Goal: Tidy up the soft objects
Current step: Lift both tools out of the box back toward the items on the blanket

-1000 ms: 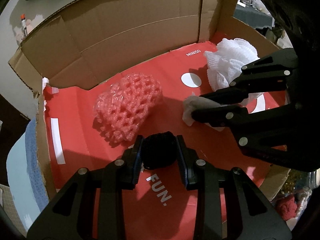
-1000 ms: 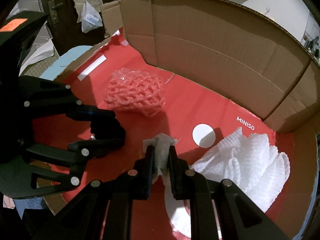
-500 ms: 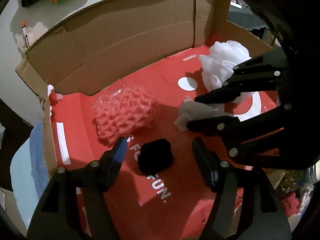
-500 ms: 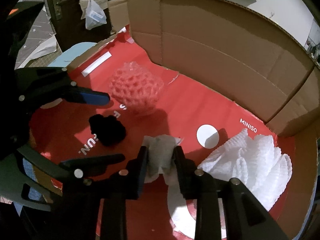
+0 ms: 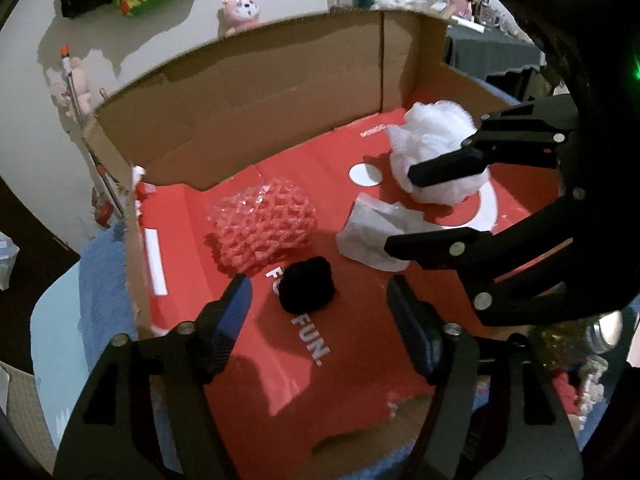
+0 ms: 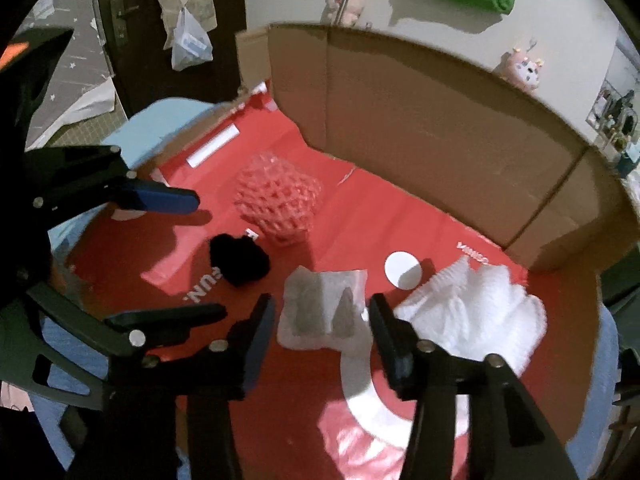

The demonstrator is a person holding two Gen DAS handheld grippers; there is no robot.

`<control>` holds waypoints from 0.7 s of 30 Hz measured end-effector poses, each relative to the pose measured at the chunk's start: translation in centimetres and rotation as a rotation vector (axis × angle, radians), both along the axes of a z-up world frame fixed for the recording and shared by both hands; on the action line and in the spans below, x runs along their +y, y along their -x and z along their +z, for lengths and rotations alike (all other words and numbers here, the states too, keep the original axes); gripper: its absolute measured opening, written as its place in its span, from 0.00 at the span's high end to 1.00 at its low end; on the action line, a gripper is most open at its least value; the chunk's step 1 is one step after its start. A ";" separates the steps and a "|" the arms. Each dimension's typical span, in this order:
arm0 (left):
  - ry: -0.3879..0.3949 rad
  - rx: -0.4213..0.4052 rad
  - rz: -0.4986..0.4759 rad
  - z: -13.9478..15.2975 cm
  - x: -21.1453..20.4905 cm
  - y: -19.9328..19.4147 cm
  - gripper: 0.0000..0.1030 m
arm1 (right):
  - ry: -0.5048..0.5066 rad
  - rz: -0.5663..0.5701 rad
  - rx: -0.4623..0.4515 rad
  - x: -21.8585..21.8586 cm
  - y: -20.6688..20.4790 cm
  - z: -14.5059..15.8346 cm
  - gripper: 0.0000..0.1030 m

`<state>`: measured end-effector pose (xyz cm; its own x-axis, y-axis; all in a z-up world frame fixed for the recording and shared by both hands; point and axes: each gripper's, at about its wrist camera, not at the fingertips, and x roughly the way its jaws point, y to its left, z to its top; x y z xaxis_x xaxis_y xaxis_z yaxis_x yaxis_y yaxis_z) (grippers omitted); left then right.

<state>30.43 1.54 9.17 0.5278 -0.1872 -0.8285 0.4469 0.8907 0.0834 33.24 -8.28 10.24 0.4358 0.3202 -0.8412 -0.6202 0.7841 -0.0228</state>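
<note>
Several soft items lie on the red floor of a cardboard box point(image 5: 280, 92) point(image 6: 420, 128). A black pompom point(image 5: 307, 288) point(image 6: 240, 258) rests just beyond my left gripper point(image 5: 320, 292), whose jaws are opening and hold nothing. A crumpled white tissue point(image 6: 322, 308) point(image 5: 370, 236) lies free between the opening jaws of my right gripper point(image 6: 320, 312), its pads apart from it. A pink foam net point(image 5: 264, 228) point(image 6: 278, 204) sits behind the pompom. A white foam net point(image 5: 436, 156) point(image 6: 476, 308) lies at the right.
The box's tall back wall and its right flap point(image 5: 468, 88) close off the far side. Its low left edge point(image 5: 134, 240) borders a blue towel point(image 5: 102, 292). My right gripper's frame point(image 5: 500, 216) crosses the left wrist view, my left one's point(image 6: 100, 200) the right wrist view.
Both grippers opened and rose. The left one let go of the black pompom, the right one let go of the white tissue; both items now lie on the red floor.
</note>
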 end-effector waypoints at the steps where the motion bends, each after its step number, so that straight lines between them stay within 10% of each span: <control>1: 0.006 -0.018 0.002 0.6 0.0 0.7 0.29 | -0.003 -0.010 -0.015 -0.3 0.5 0.6 0.44; 21: 0.319 -0.317 0.035 8.5 0.7 16.8 0.03 | -0.209 -0.176 -0.317 -8.8 17.3 10.9 0.02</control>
